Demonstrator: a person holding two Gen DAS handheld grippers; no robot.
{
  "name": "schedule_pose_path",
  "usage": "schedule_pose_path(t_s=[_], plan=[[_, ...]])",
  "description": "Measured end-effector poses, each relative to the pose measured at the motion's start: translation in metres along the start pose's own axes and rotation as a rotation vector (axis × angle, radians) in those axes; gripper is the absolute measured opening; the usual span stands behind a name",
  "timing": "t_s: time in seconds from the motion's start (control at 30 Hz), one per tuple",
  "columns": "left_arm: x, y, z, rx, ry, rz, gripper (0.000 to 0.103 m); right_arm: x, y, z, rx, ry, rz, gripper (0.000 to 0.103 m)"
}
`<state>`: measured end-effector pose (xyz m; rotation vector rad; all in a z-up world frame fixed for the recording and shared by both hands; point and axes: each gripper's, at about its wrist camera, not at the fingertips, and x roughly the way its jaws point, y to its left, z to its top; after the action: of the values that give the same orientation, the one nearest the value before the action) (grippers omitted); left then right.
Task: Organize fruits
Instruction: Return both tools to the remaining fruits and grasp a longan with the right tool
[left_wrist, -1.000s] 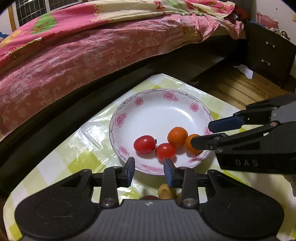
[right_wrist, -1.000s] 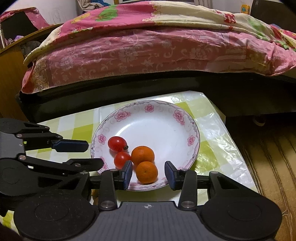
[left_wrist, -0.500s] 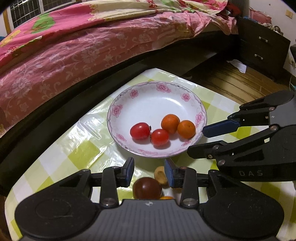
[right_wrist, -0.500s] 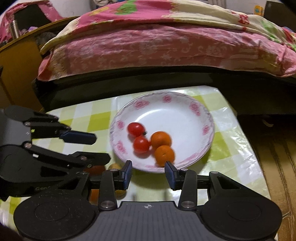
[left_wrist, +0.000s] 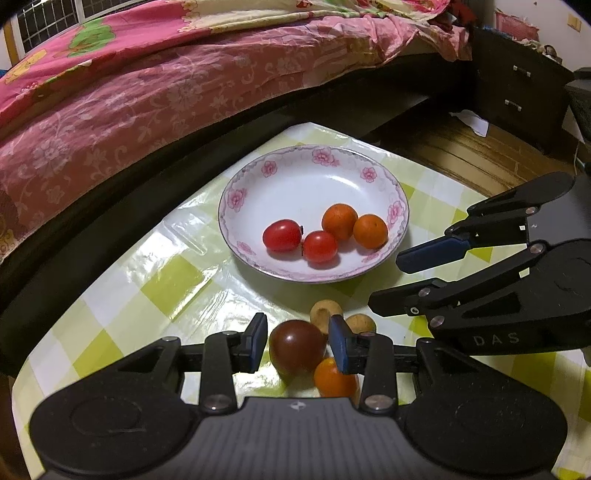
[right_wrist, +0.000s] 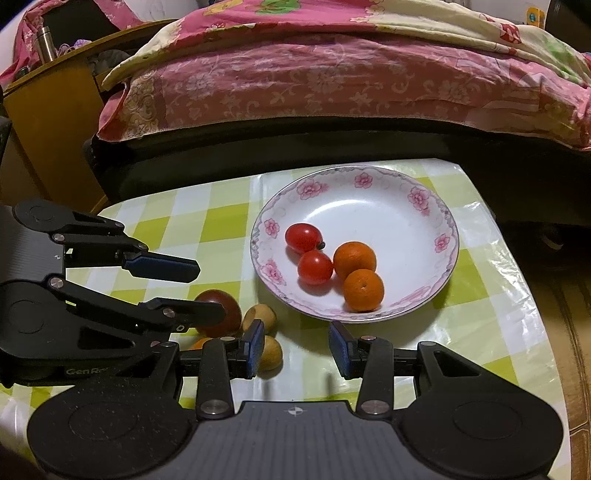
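Behind our checked worktop (right_wrist: 221, 221) runs a bed under a pink quilt (right_wrist: 314, 81). Low in the left wrist view, the dark plum (left_wrist: 296, 350) sits between the released jaws of our left gripper (left_wrist: 298, 343), with a small orange (left_wrist: 334, 378) touching it and two tan fruits (left_wrist: 325, 312) just behind. We should centre on the plum alone and close gently, so its neighbours stay put. Up-frame, the flowered plate (left_wrist: 258, 177) already holds two tomatoes and two oranges. Our right gripper (right_wrist: 297, 345) hovers near the plate, jaws apart and empty.
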<state>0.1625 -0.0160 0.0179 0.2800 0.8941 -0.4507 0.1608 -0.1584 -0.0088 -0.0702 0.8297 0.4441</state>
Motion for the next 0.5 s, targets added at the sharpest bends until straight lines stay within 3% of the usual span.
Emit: schedule_pose_path(t_s=[0.5], plan=[[-0.003,-0.007,-0.021,0.062,0.056,-0.037,0.045,0.014,0.011,-0.008,-0.047,0.064,0.030,0.036]])
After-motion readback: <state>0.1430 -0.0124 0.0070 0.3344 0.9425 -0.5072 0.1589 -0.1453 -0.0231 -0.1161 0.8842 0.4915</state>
